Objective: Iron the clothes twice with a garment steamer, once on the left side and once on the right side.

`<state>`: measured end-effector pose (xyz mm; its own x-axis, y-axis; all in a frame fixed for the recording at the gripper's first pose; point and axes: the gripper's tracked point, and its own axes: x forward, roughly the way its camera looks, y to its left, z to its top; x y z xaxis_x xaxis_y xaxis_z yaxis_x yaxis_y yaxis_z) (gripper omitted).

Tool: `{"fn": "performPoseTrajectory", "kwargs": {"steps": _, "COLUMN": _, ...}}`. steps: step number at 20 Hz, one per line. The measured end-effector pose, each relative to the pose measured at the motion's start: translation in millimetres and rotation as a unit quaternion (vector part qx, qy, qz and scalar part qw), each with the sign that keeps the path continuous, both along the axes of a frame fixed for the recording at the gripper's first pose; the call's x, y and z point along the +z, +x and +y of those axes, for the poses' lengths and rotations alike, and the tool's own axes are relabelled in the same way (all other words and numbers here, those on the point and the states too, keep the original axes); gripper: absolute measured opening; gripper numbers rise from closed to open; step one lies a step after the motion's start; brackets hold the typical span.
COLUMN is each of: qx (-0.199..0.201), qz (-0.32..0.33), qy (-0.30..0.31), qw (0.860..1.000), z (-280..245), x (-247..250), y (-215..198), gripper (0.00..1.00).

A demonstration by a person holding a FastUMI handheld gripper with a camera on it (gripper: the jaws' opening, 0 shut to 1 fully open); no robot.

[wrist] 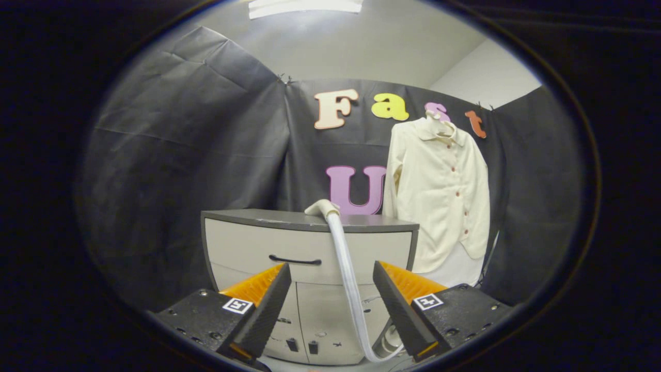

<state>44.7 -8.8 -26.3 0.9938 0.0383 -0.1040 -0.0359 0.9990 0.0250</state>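
A cream button-up shirt (441,191) hangs on a hanger against the booth wall, to the right of and behind a grey cabinet (310,243). The garment steamer's white head (322,207) lies on the cabinet's dark top, and its pale hose (347,274) runs down the cabinet front, passing between my fingers, then curls near the floor. My gripper (330,287) is open, well short of the cabinet, with nothing held between its fingers.
The cabinet has a drawer with a dark handle (295,260) and lower doors. Black cloth walls close the booth on the left, back and right. A ceiling light (304,6) shines overhead.
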Motion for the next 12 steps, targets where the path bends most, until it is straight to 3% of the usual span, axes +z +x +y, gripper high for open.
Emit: {"fn": "performPoseTrajectory", "kwargs": {"steps": 12, "qx": 0.030, "qz": 0.031, "qy": -0.020, "qw": 0.999, "z": -5, "x": 17, "y": 130, "gripper": 0.97}}
